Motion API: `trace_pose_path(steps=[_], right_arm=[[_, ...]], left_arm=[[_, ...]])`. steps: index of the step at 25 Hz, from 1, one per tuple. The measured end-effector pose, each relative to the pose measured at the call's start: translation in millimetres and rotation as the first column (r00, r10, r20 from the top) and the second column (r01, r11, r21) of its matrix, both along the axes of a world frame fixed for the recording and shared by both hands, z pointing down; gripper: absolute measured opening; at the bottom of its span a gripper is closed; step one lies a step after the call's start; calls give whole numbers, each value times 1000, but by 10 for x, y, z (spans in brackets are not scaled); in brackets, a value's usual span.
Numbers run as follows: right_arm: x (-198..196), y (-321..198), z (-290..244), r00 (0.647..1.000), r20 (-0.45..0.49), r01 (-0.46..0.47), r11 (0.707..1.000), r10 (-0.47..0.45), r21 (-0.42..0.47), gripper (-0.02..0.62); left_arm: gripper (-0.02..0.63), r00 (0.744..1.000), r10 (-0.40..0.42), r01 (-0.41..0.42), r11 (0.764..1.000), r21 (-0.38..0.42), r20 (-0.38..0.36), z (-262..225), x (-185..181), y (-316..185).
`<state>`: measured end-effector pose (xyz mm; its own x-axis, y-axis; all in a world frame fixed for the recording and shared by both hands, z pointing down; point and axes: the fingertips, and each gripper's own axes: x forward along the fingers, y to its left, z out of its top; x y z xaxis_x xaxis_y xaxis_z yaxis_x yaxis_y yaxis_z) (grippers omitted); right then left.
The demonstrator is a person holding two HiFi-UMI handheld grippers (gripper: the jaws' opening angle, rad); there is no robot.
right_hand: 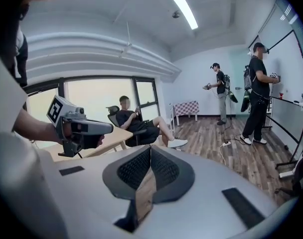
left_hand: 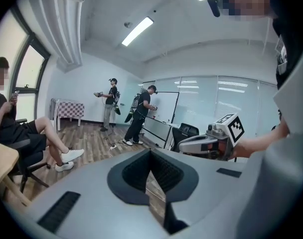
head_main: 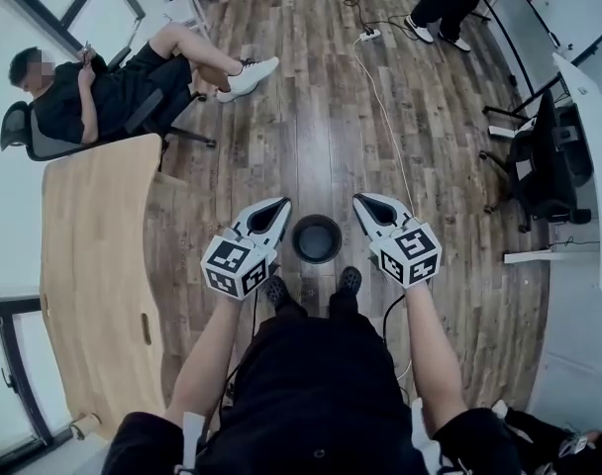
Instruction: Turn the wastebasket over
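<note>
The wastebasket point(head_main: 316, 238), round and black, stands on the wooden floor point(head_main: 311, 117) just ahead of the person's shoes, between the two grippers in the head view. From straight above it shows a rim ring round a dark disc; I cannot tell whether that is its open mouth or its base. The left gripper point(head_main: 278, 209) is at its 9 o'clock and the right gripper point(head_main: 364, 203) at its 3 o'clock, both held above it and touching nothing. Each gripper's own view shows the jaws pressed together with nothing between them, looking out across the room rather than down at the basket.

If the turn is yet to come, I judge it goes best this way: spread both jaws, tip the grippers down and take the rim at 9 and 3 so the pull is even. Lift it clear of the floor, roll both wrists together and set it down flat before letting go. A one-sided grip would likely let it swing or slip.
</note>
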<state>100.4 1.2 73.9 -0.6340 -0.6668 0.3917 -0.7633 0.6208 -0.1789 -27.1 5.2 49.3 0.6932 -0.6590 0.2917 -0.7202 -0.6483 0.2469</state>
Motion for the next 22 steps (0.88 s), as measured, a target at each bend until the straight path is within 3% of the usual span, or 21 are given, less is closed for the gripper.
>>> trace_pose_path(steps=[10,22], right_arm=[[13,-122,-742,998,60,-40,990,32,135,32],[-86,-98,-832,999,38,-12,986,6,164,31]], left_arm=[[15,1000,4,-3,998,66,-11,-553,2,-94],[15,1000,-3,3,997,82,0,-579,-47,-103]])
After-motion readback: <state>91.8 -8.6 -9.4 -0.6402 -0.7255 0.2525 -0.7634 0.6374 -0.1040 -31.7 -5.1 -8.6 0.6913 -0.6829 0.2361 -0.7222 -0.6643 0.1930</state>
